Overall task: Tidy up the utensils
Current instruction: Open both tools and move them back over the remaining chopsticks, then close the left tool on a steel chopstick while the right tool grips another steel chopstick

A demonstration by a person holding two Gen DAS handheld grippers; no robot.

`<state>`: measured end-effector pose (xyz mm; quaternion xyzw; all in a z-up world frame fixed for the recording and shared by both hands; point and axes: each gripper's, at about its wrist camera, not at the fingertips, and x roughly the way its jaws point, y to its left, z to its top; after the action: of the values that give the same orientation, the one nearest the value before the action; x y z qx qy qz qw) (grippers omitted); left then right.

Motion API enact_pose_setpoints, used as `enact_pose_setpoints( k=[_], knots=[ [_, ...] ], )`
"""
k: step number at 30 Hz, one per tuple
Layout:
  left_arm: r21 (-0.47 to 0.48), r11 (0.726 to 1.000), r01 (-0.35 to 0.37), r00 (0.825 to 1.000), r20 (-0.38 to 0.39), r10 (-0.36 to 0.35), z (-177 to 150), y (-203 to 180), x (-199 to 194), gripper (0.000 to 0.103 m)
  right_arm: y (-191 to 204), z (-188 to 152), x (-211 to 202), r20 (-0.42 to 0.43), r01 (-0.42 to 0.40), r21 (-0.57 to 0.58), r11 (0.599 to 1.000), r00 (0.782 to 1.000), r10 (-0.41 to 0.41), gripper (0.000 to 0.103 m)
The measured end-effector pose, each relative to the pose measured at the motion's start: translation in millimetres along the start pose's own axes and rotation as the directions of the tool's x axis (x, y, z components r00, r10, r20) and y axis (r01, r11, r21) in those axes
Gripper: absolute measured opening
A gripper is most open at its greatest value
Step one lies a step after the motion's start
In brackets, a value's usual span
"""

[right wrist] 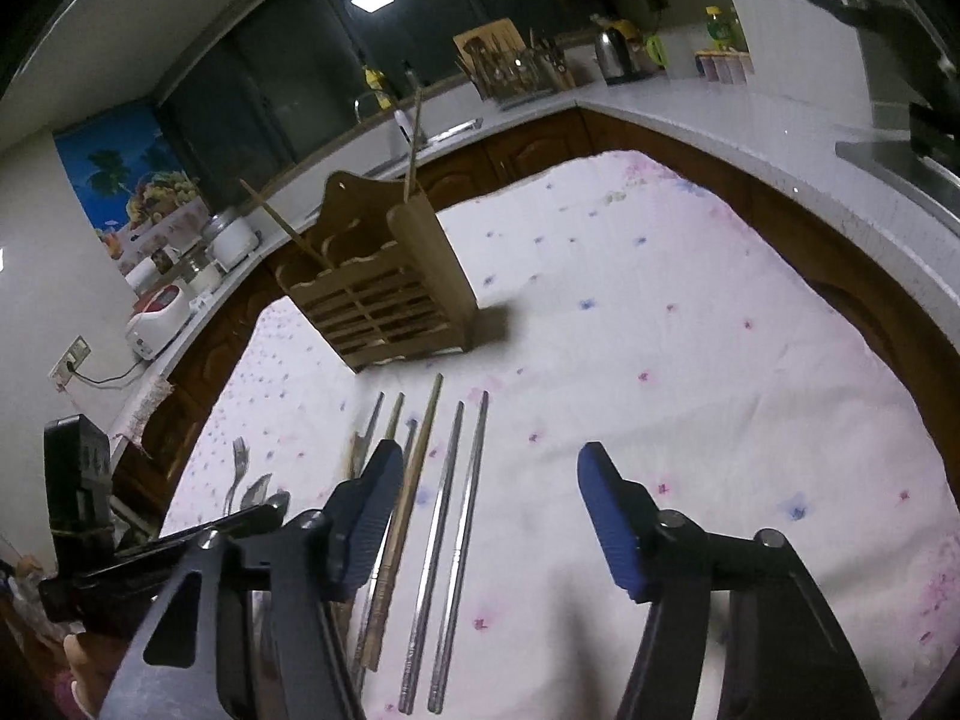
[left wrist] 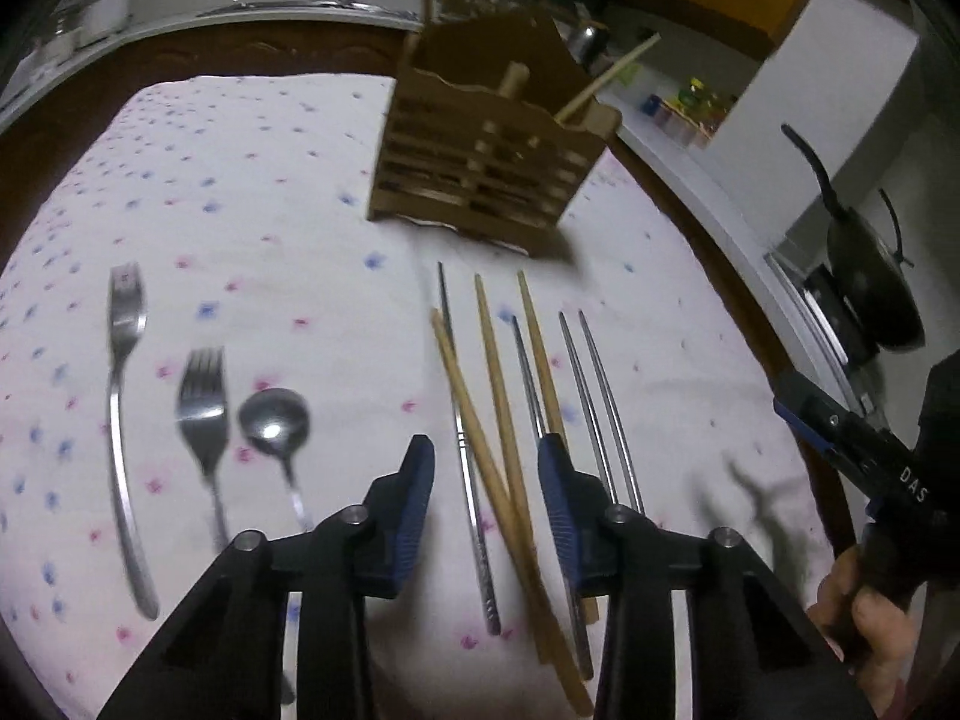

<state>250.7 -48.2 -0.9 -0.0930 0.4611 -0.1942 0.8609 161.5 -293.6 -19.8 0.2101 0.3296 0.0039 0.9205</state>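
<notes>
The wooden utensil holder (left wrist: 486,162) stands on the cloth-covered desk (left wrist: 252,192), with a few wooden chopsticks already leaning out of its top. Just in front of the holder lies a loose row of chopsticks: three wooden chopsticks (left wrist: 498,396), two of them crossing, mixed with several steel ones, and on the side of the row away from the cutlery a neat pair of steel chopsticks (right wrist: 456,516). Well to the other side of the holder lie a long fork (left wrist: 120,396), a shorter fork (left wrist: 201,408) and a spoon (left wrist: 276,426).

The left tongs (left wrist: 486,468) hang released over the near ends of the crossed wooden sticks and one steel stick (left wrist: 474,498), which lie between the pads without being pressed, as far as the left wrist view shows. The right tongs (right wrist: 489,480) are also released, straddling the steel pair; nothing is gripped.

Risks, as I judge them: the left tongs bracket mixed sticks, so a close could catch a steel one together with wood, or pinch only one of the crossed pair and flick the other out of the row. Steel sticks are slick and may slide or pivot in the pads if taken near one end. The two tools sit close together, so they could bump. A hard insertion might tip the slatted holder.
</notes>
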Motion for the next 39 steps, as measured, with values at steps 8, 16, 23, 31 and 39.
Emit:
enact_pose_setpoints(
  k=[8, 16, 23, 31, 39],
  knots=[
    [0.059, 0.998, -0.025, 0.991, -0.128, 0.033, 7.2, -10.3, 58.8, 0.011, -7.5, -1.3, 15.5, -0.032, -0.005, 0.027, 1.0, 0.999, 0.006, 0.061],
    [0.072, 0.996, -0.048, 0.99, -0.129, 0.057, 9.2, 9.1, 59.0, 0.005, -2.1, 0.8, 28.2, -0.047, -0.007, 0.006, 1.0, 0.999, 0.008, 0.061],
    [0.042, 0.999, -0.017, 0.992, -0.12, 0.022, 17.2, 21.3, 51.9, 0.005, 7.6, -0.3, 60.1, -0.123, 0.001, -0.041, 0.999, 0.992, -0.006, 0.052],
    [0.131, 0.985, -0.108, 0.987, -0.101, 0.122, 46.7, 17.2, 70.1, 0.006, 11.9, 2.7, 85.7, -0.193, 0.036, -0.105, 0.994, 0.98, -0.056, 0.038],
    [0.189, 0.974, -0.128, 0.977, -0.146, 0.157, 57.4, 15.8, 96.0, 0.006, 22.0, -0.7, 110.5, -0.267, 0.048, -0.188, 0.981, 0.959, -0.098, 0.024]
  ],
)
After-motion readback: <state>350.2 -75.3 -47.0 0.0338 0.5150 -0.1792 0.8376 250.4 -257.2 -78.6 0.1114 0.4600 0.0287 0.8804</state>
